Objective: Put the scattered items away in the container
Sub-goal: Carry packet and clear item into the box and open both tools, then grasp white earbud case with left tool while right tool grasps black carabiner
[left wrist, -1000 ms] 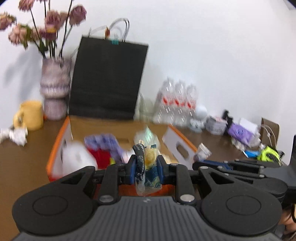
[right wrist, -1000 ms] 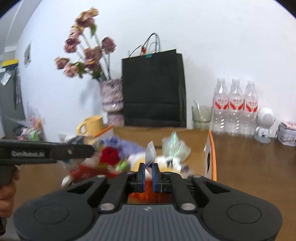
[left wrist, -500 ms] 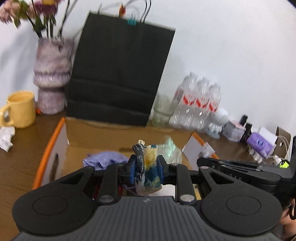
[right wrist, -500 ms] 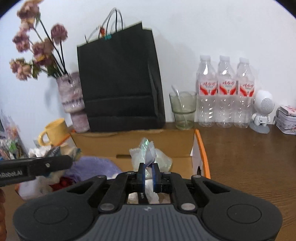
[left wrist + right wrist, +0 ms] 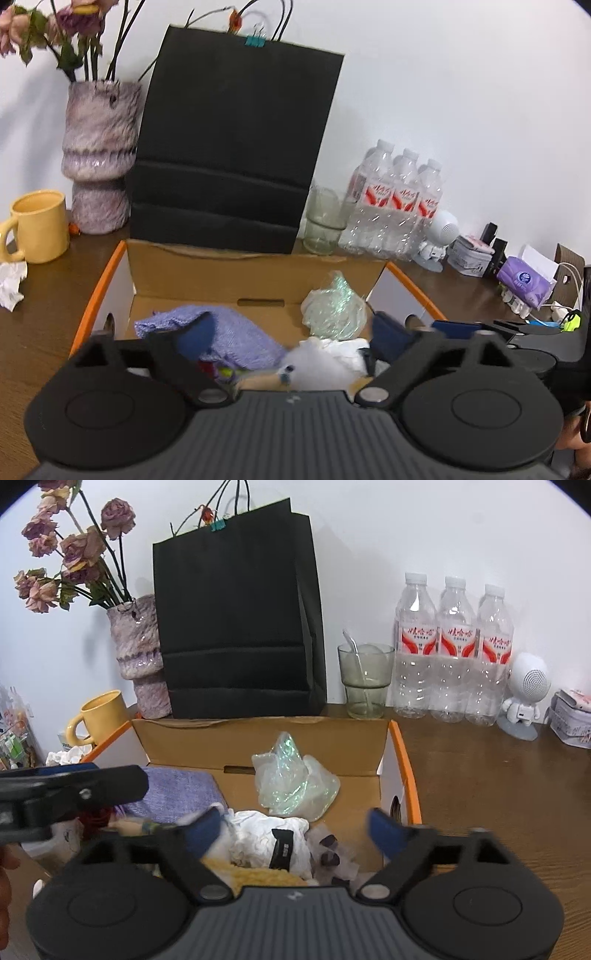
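Observation:
An open cardboard box with orange rims (image 5: 255,275) (image 5: 325,738) sits on the wooden table and holds several items: a purple cloth (image 5: 229,332) (image 5: 177,788), a clear iridescent wrapper (image 5: 334,308) (image 5: 291,779), white crumpled tissue (image 5: 266,834) and a yellow knit piece (image 5: 255,877). My left gripper (image 5: 291,334) is open and empty above the box's near side. My right gripper (image 5: 295,827) is open and empty above the box, over the tissue. The left gripper also shows at the left edge of the right wrist view (image 5: 70,786).
Behind the box stand a black paper bag (image 5: 232,147) (image 5: 236,613), a vase of dried flowers (image 5: 99,158), a yellow mug (image 5: 37,225), a glass (image 5: 365,679), three water bottles (image 5: 454,646) and a white robot figure (image 5: 524,698). Crumpled paper (image 5: 11,284) lies left.
Both grippers have opened over the box and let go of their wrappers, which are no longer between the fingers. Both cameras have moved closer over the box.

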### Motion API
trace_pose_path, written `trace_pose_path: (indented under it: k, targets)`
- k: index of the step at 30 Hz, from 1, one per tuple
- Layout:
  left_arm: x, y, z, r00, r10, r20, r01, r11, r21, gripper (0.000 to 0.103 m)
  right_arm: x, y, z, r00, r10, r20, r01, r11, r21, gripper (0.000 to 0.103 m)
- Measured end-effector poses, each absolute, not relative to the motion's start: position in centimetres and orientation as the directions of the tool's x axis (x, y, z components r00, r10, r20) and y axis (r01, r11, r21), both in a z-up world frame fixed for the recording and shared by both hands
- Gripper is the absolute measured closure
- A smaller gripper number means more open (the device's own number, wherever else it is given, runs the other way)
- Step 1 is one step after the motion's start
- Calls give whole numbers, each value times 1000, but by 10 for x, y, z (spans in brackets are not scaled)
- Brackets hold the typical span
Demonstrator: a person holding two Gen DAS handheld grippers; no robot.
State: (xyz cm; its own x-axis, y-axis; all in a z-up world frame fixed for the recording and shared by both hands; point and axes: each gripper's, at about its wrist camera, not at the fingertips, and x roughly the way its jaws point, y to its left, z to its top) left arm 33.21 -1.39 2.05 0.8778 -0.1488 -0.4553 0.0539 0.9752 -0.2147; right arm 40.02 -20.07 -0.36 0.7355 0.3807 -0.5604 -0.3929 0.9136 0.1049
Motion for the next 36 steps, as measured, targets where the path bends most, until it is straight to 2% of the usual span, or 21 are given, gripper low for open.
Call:
trace_pose_path:
  k: [13, 24, 29, 36]
  targets:
    - [322, -20, 31, 889, -103, -446, 34, 986, -161, 0, 390, -202, 10, 747, 341, -571, -366, 927, 75, 0]
    - [262, 13, 54, 928, -82, -363, 4, 978, -209, 0, 339, -204, 23, 787, 310, -533, -333, 941, 56, 0]
    - [229, 45, 49, 921, -4, -389, -67, 983, -169, 0, 307, -191, 26, 788, 325, -523, -358, 933, 41, 0]
    - [202, 87, 13, 862, 57, -504, -129, 986, -108, 0, 274, -163, 11, 750, 380, -542, -412, 909, 67, 0]
